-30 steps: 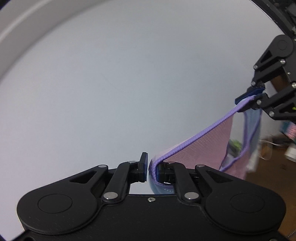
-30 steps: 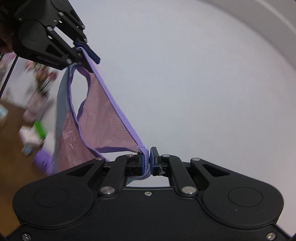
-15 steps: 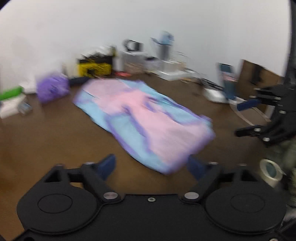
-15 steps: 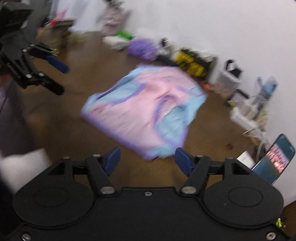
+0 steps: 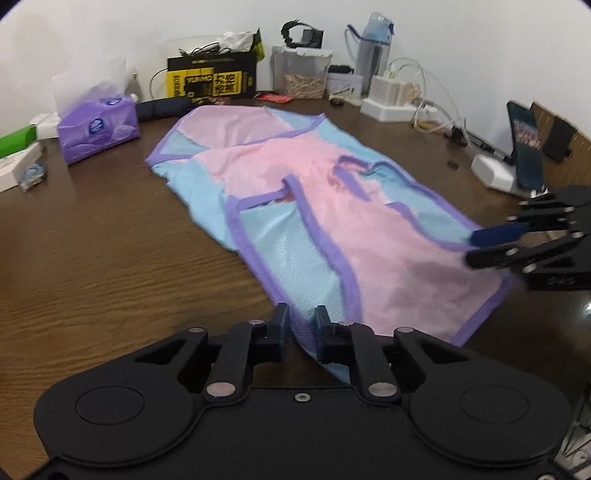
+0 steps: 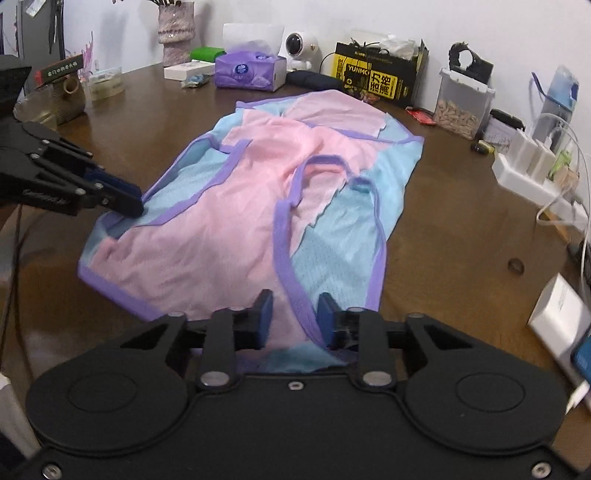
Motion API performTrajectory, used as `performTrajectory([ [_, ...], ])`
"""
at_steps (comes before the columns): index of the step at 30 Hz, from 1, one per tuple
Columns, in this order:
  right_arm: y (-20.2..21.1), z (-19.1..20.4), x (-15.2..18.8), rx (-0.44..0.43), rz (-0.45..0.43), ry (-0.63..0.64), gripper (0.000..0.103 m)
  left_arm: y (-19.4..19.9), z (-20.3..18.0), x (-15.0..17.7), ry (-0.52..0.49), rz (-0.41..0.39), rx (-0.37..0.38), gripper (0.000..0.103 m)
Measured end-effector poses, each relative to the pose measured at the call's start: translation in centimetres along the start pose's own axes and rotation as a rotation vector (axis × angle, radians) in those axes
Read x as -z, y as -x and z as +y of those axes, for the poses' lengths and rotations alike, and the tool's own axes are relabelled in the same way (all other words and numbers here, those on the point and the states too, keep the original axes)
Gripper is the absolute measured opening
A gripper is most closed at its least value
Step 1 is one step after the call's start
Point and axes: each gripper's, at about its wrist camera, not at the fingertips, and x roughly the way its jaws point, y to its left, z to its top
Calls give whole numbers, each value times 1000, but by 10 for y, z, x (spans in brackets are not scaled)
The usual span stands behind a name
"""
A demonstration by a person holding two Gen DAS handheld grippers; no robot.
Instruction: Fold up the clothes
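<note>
A pink and light-blue mesh garment with purple trim (image 5: 317, 206) lies spread on the brown wooden table (image 5: 92, 258); it also shows in the right wrist view (image 6: 258, 206). My left gripper (image 5: 299, 328) sits low at the garment's near edge, its jaws a narrow gap apart with the purple trim between them. My right gripper (image 6: 293, 321) is partly open over a purple trim strip at the near end. In the left wrist view the right gripper (image 5: 480, 245) reaches over the garment's right edge. In the right wrist view the left gripper (image 6: 125, 201) touches the garment's left edge.
A purple tissue box (image 5: 98, 127), a yellow-black box (image 5: 212, 79), a clear container (image 5: 301, 72), a water bottle (image 5: 373, 44), white chargers with cables (image 5: 395, 96) and a phone on a stand (image 5: 524, 147) line the table's back. A vase (image 6: 175, 31) and a small camera (image 6: 301, 48) stand at the back left.
A second ago both grippers held the garment stretched up in the air. It dropped flat onto the table, the jaws opened wide, and now both grippers sit low at its near edge with narrower gaps.
</note>
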Motion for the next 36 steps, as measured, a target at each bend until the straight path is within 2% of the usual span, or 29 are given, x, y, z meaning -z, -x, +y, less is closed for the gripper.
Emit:
performTrajectory([
  [4,21,20,21,-17,1,3,16,22,2,27,42,-11,15,13],
  [6,36,25,26,-18,-36,-2,28,33,8,27,96,-28,85,19],
  [7,36,21,21,-3,-54,-9,31,34,9,21,101,-38,102,26],
  [9,38,14,13,29,-90,-24,41,30,6,4,56,-61,77,78],
  [10,36,9,7,49,-107,-30,46,27,2,-2,24,-70,54,83],
  [12,8,-5,-14,130,-98,-17,47,8,-7,-21,-96,-84,-30,84],
  [14,-15,-11,-29,155,-71,9,47,-10,-9,-34,-136,-73,-75,83],
  [16,-28,-14,-37,147,-57,14,47,-21,-7,-41,-131,-53,-78,74],
  [17,-40,-17,-43,128,-36,8,47,-30,-2,-44,-114,-32,-64,55],
  [18,-45,-19,-44,117,-32,-3,46,-35,3,-45,-92,-14,-49,32],
  [19,-49,-21,-46,105,-28,-14,45,-38,6,-45,-71,-4,-41,21],
  [20,-52,-23,-46,94,-24,-22,42,-41,13,-44,-40,3,-29,14],
  [21,-52,-24,-46,93,-25,-26,25,-41,16,-44,-28,-2,-33,8],
  [22,-52,-25,-45,94,-24,-39,12,-41,18,-44,-20,-6,-47,8],
  [23,-52,-27,-44,95,-24,-53,8,-39,24,-42,-7,-18,-79,6],
  [24,-51,-29,-42,101,-24,-68,8,-39,27,-41,3,-22,-99,5],
  [27,-47,-46,-35,168,-46,-154,6,-36,39,-38,54,-33,-120,5],
  [30,-43,-58,-25,179,-59,-222,7,-33,46,-37,84,-52,-143,6],
  [32,-32,-56,-21,189,-76,-229,14,-28,52,-37,119,-40,-143,9],
  [33,-25,-53,-18,192,-87,-223,24,-21,53,-36,136,-39,-129,15],
  [34,-17,-51,-16,195,-97,-217,29,-13,53,-34,151,-42,-112,22],
  [36,-2,-43,-8,179,-110,-201,36,7,46,-25,170,-79,-50,67],
])
